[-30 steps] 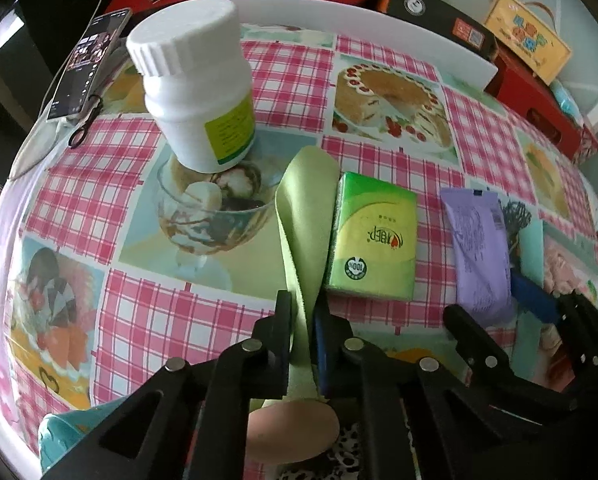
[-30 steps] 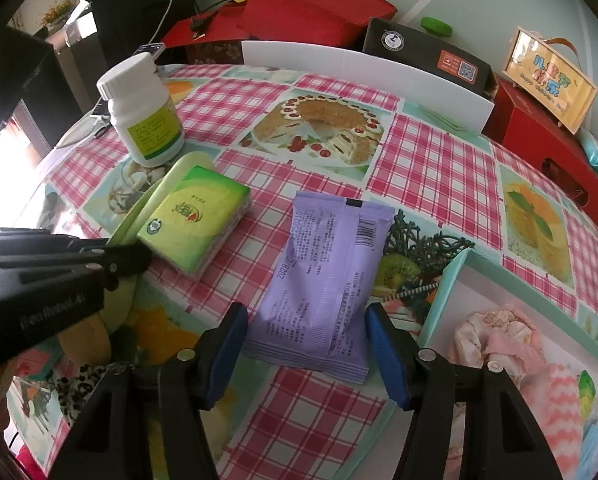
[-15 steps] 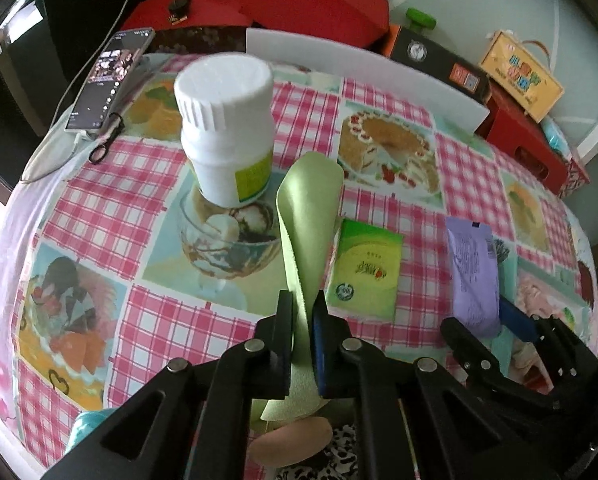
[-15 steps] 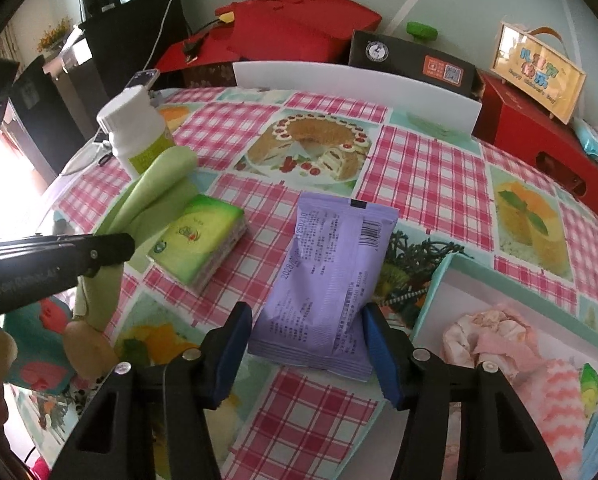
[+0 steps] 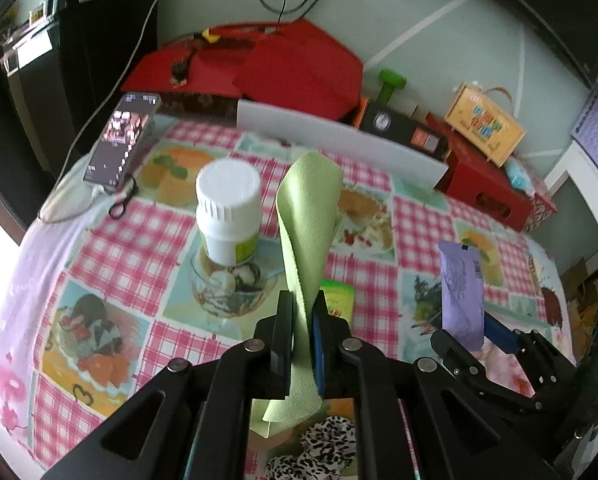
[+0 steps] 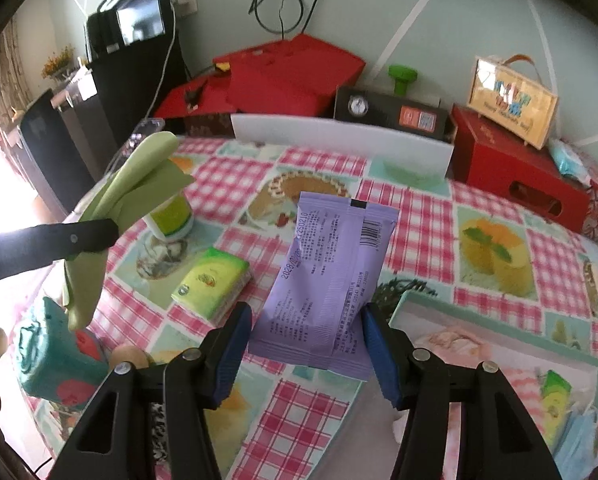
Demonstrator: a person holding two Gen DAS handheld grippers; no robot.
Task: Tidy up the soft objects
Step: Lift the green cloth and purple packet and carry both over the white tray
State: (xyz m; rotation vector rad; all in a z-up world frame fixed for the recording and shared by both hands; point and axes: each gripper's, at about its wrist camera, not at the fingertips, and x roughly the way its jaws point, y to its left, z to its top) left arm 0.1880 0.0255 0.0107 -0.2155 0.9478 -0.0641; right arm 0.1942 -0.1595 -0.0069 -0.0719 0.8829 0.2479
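Note:
My left gripper (image 5: 302,312) is shut on a light green cloth (image 5: 309,228) and holds it up above the table. The cloth also shows in the right wrist view (image 6: 127,196), folded over the left gripper's black finger. My right gripper (image 6: 307,344) is shut on a purple packet (image 6: 327,280) and holds it lifted off the checked tablecloth. The packet also shows in the left wrist view (image 5: 461,288). A green tissue pack (image 6: 211,284) lies on the table to the left of the packet.
A white pill bottle (image 5: 229,212) stands on the tablecloth. A teal-rimmed tray (image 6: 499,340) with soft items sits at the right. A teal roll (image 6: 51,356) and leopard-print fabric (image 5: 319,452) lie near the front edge. A phone (image 5: 121,140) lies far left. Red boxes (image 6: 515,176) stand behind.
Both grippers have risen well above the table. The green cloth has lifted clear of the tablecloth, and the purple packet has come up with the right gripper.

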